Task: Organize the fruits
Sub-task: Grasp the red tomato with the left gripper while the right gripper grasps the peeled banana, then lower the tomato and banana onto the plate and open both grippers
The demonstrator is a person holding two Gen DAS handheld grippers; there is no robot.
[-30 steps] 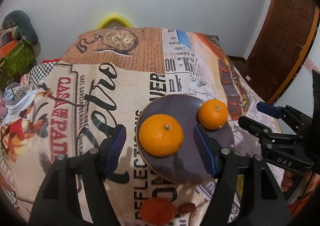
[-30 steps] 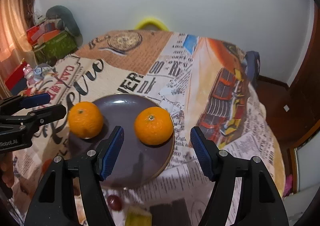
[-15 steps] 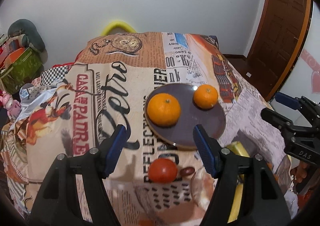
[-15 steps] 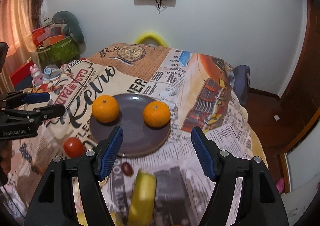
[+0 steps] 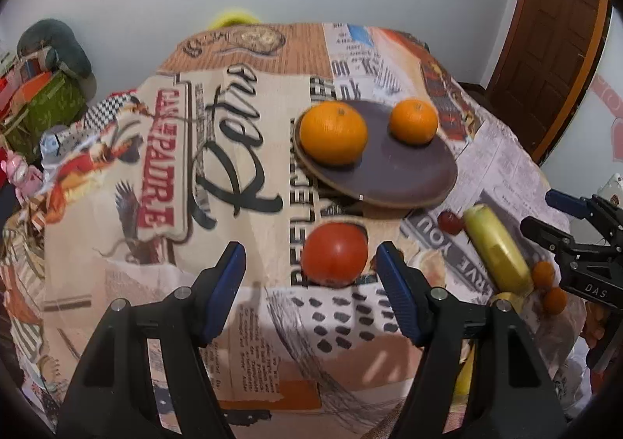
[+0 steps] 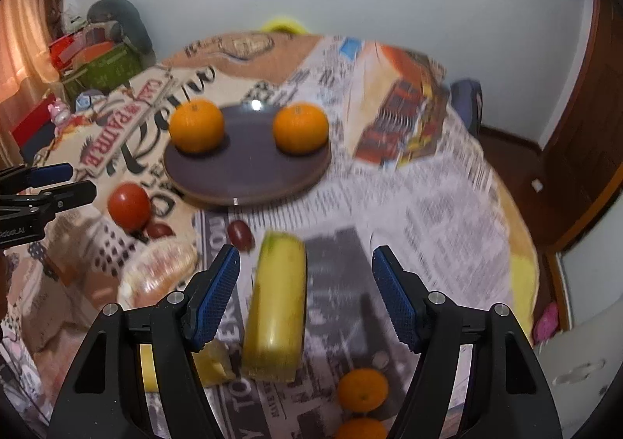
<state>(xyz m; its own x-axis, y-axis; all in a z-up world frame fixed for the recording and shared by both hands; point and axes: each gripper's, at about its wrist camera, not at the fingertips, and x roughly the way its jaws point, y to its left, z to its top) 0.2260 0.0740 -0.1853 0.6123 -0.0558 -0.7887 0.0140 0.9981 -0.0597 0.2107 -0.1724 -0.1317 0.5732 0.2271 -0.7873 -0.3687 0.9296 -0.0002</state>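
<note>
Both grippers were wide and empty: left gripper [image 5: 310,291] framed the tomato [image 5: 335,254] at lower centre, right gripper [image 6: 305,293] the banana [image 6: 276,306]; two oranges [image 5: 334,131] sat on the plate [image 5: 409,182] mid-frame. Risk: the round tomato could roll off the cloth-covered tabletop [image 5: 253,322] if nudged off-centre. Blur smeared the banana, and the clear dish [image 6: 163,275] at lower left was hard to read.

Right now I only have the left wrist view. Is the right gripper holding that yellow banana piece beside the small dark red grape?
Observer: No. The right gripper is open, and the yellow banana piece lies between its fingers, untouched.
Operator: Any fruit I can't see from here?
Observer: Yes, a second dark red grape sits right against the round red tomato.
</note>
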